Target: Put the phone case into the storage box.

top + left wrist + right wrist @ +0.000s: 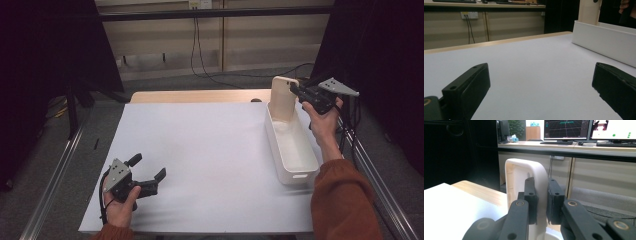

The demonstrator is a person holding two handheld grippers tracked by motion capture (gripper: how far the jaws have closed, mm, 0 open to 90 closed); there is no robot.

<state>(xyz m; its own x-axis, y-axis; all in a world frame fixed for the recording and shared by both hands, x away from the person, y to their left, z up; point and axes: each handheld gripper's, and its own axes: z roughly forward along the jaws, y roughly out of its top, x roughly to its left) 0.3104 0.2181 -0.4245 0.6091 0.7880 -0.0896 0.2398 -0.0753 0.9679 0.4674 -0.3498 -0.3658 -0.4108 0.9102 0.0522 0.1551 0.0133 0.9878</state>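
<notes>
Cream lid (pixel 283 97) stands upright at the far end of the white bin (pixel 292 150), upper right of the high view. The right gripper (pixel 541 200) has its jaws clamped on the lid's edge, one pad on each face. It looks a stiff, light, smooth plastic panel, likely to swing if pinched at a corner; mid-edge seems safest. The left gripper (pixel 150 175) rests at lower left on the worktop (pixel 200 150), jaws wide apart, holding nothing.

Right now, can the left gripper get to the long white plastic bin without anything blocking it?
Probably yes. The left gripper sits open, low over the white tabletop, and bare surface lies between it and the long white plastic bin. The right gripper is shut on the upright cream lid at the bin's far end.
</notes>
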